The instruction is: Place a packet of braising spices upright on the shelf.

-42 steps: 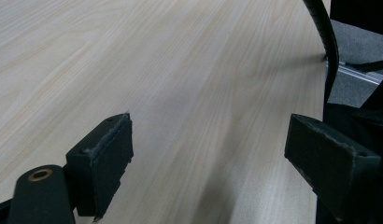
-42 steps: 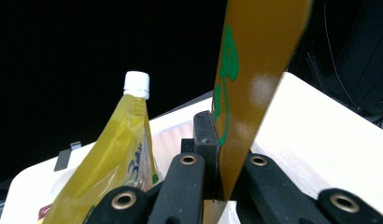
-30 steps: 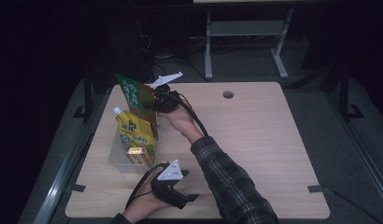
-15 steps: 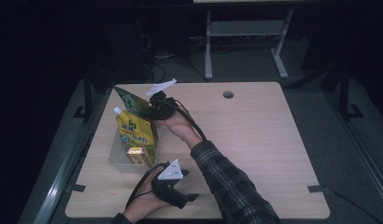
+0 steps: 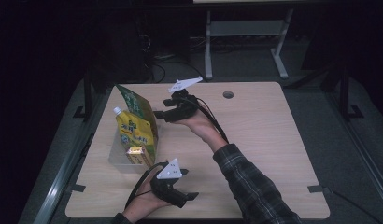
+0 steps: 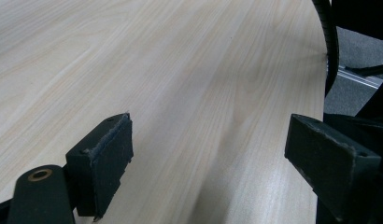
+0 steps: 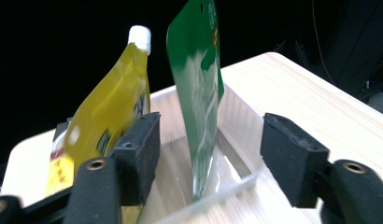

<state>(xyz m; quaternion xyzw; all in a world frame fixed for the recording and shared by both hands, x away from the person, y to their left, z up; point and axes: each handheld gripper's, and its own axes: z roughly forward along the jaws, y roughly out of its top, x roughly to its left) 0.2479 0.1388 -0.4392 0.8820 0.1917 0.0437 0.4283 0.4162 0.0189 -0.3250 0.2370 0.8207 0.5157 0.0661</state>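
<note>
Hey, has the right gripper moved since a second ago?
Yes. The right gripper has drawn back to the right, away from the green pouch in the bin. Its jaws have just been opening and no longer pinch the pouch.

Black tongs, grey plates, plaid sleeve

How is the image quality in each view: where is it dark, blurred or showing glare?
High view: the room around the table is nearly black; the lit tabletop and green pouch stay sharp. Left gripper view: the wood has soft glare between the left gripper jaws. Right gripper view: the yellow pouch and clear bin look slightly smeared, background black, around the open right gripper.
</note>
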